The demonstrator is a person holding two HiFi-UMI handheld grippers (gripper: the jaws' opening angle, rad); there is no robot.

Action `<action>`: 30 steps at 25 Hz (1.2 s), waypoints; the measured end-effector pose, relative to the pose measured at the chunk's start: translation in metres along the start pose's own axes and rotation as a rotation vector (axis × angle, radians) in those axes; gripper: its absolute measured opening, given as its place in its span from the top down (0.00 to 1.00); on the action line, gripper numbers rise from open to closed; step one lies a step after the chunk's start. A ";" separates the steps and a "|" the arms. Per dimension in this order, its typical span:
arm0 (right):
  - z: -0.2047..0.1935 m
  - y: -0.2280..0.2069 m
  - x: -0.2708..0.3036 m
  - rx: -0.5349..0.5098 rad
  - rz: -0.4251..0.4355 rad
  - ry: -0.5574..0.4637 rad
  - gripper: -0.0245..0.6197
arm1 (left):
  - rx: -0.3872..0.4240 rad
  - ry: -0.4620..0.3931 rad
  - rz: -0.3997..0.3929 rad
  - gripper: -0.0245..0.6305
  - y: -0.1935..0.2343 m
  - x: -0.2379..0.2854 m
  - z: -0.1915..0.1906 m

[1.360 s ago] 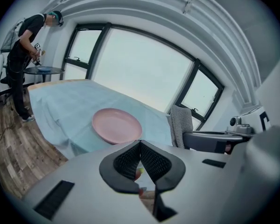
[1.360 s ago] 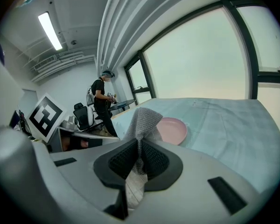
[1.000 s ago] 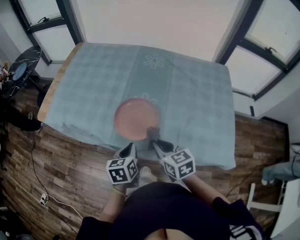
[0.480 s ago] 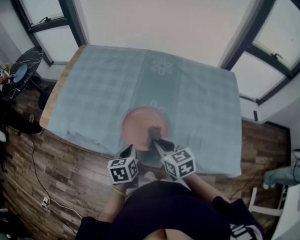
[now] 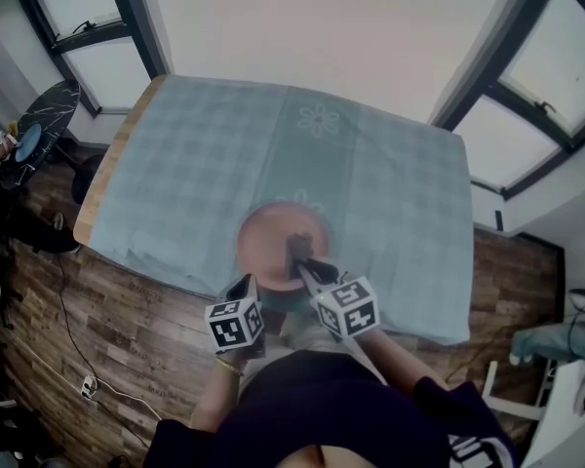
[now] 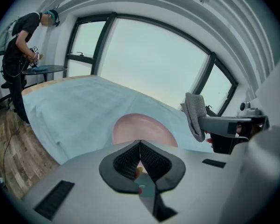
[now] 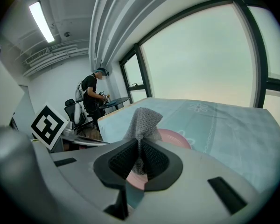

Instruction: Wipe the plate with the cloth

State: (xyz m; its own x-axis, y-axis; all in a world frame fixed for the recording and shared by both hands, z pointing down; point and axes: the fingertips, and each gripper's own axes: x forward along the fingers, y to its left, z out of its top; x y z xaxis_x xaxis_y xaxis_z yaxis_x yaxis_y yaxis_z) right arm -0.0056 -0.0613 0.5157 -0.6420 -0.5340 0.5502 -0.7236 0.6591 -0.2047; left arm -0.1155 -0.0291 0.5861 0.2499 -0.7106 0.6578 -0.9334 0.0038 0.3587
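Cloth (image 7: 143,119) between right gripper (image 7: 140,143) jaws

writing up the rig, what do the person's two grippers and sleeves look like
The left gripper and right gripper both have light grey bodies, with black mesh-textured jaw pads set in a dark rounded surround. Each carries a white cube printed with black square markers. The person wears a dark top with white print on one sleeve.
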 end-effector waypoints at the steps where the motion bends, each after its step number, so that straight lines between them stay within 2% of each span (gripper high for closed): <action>1: 0.001 -0.001 0.002 0.000 0.001 0.002 0.91 | -0.002 0.004 0.002 0.94 0.002 0.002 -0.001; 13: 0.011 -0.027 0.039 -0.012 -0.011 0.029 0.91 | -0.022 0.049 0.029 0.94 0.026 0.031 0.003; 25: 0.007 -0.055 0.084 -0.026 -0.027 0.109 0.91 | -0.037 0.095 0.048 0.93 0.045 0.064 0.010; 30: 0.003 -0.065 0.104 -0.025 -0.026 0.143 0.91 | -0.052 0.109 0.068 0.83 0.056 0.076 0.011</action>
State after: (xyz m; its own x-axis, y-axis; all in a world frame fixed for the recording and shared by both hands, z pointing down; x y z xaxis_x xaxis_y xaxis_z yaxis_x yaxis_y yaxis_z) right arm -0.0264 -0.1612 0.5838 -0.5787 -0.4714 0.6655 -0.7321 0.6598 -0.1693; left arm -0.1514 -0.0908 0.6489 0.2161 -0.6266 0.7488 -0.9352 0.0874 0.3431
